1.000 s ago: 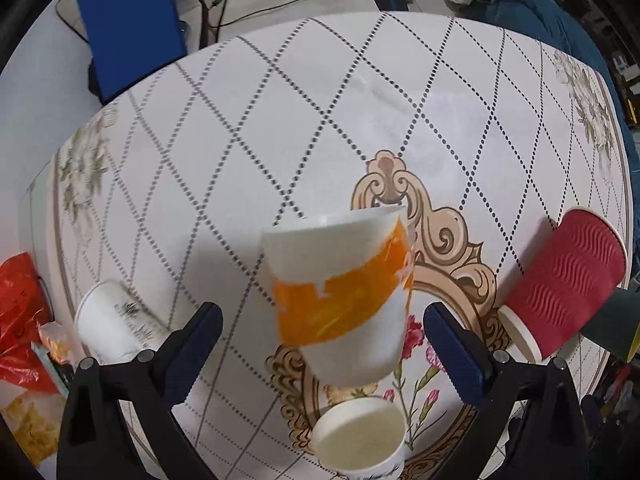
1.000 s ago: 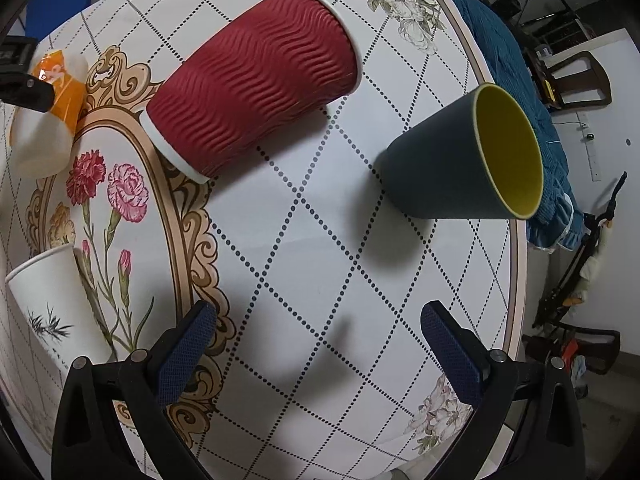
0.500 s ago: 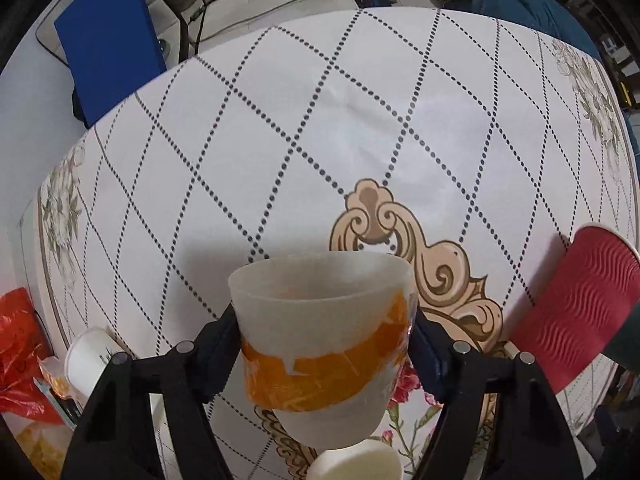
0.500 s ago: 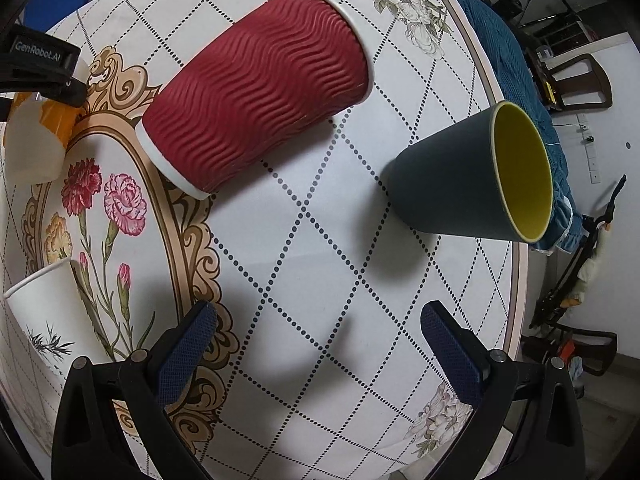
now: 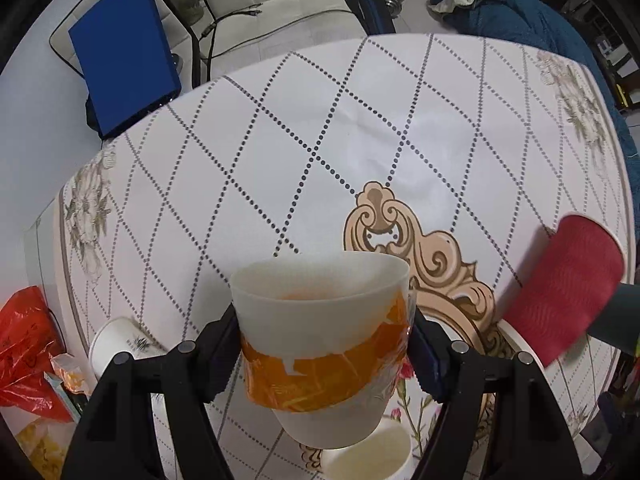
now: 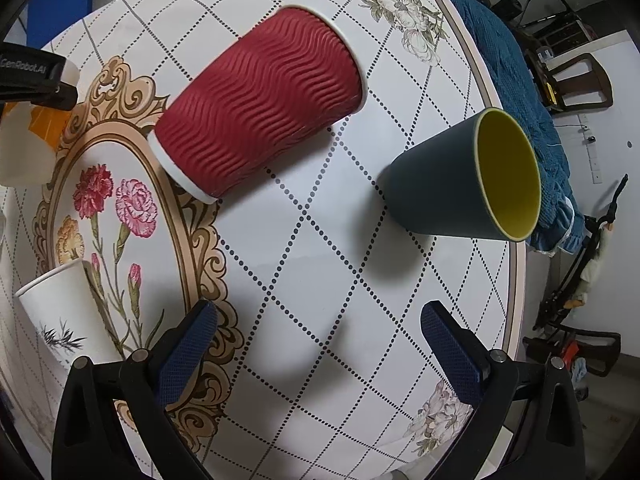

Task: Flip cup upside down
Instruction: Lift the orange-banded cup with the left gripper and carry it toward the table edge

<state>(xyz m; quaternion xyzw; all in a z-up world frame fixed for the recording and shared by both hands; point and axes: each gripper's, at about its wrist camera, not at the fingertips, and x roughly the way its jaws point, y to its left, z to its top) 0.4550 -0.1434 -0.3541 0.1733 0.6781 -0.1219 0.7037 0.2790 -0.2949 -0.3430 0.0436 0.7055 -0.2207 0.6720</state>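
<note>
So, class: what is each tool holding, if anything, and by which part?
The left tool grips the white cup with the orange band by its side walls, at the band. The right tool holds nothing; its jaws stand open.

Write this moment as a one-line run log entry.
left gripper: shut on orange-banded cup, upright | right gripper: open, holding nothing | flip: pending

My left tool (image 5: 325, 354) has the banded cup (image 5: 324, 332) between its jaws, above the bench (image 5: 360, 120). To its right stands the ribbed cup (image 6: 260, 116); right of that, the lined cup (image 6: 464, 176). My right tool (image 6: 320, 344) hangs before both.
</note>
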